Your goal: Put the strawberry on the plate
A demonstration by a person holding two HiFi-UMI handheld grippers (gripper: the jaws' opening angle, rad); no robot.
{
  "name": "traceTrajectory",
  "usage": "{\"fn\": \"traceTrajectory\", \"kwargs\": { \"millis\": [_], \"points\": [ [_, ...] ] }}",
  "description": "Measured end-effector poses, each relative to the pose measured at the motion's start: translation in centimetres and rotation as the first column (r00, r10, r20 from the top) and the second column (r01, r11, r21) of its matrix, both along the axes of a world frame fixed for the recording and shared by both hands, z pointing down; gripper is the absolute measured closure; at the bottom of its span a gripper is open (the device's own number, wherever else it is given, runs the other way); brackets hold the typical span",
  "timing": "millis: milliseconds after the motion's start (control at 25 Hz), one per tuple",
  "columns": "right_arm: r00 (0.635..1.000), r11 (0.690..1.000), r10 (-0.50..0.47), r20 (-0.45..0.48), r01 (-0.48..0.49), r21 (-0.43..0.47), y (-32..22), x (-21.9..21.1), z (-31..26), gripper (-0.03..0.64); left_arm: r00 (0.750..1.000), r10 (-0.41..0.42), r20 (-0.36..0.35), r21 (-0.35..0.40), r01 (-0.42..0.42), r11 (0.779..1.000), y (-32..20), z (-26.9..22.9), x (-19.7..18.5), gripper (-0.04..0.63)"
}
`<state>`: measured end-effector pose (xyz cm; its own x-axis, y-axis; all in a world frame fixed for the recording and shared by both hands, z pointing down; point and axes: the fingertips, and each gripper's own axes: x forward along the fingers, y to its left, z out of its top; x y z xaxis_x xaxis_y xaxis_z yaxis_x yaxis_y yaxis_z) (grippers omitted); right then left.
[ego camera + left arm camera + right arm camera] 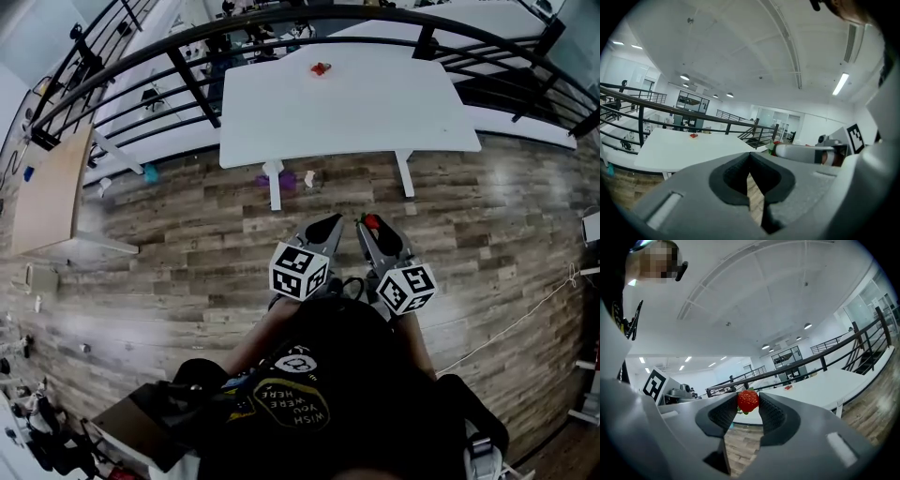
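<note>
My right gripper is shut on a red strawberry, pinched at the very tips of the jaws; the right gripper view shows the strawberry up close. Beside it my left gripper is shut with nothing in it, its tips meeting in the left gripper view. Both are held close to the person's body, over the wooden floor and well short of the white table. A small red thing lies at the table's far side, too small to identify. No plate can be made out.
Black curved railings run behind and beside the table. A tan board stands at the left. Small coloured items lie on the floor by the table's left leg. A white cable crosses the floor at the right.
</note>
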<state>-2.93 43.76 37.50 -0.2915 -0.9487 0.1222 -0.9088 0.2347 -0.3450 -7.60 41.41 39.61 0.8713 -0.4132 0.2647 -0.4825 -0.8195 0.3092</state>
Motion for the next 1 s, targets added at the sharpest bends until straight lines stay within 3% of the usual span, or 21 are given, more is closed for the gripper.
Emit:
{"fn": "traceTrajectory", "kwargs": {
  "millis": [320,480,720,1000],
  "points": [
    [1.0,0.999,-0.023,0.004,0.023,-0.04,-3.3,3.4,1.5,0.471,1.0,-0.006,0.019,-0.009,0.006,1.0,-2.6,1.0,3.6,0.592],
    [1.0,0.999,-0.01,0.006,0.01,-0.035,-5.3,3.2,0.9,0.472,1.0,-0.014,0.001,-0.053,0.014,0.998,-5.1,1.5,3.1,0.592],
    [1.0,0.999,-0.016,-0.004,0.016,-0.049,-8.7,2.5,0.8,0.471,1.0,-0.018,0.006,-0.011,0.018,1.0,-8.9,0.0,2.5,0.592],
    [1.0,0.998,-0.015,-0.01,0.015,-0.06,-12.9,-0.2,1.2,0.471,1.0,0.003,-0.014,-0.018,-0.003,1.0,-12.2,0.5,0.7,0.592]
  ]
}}
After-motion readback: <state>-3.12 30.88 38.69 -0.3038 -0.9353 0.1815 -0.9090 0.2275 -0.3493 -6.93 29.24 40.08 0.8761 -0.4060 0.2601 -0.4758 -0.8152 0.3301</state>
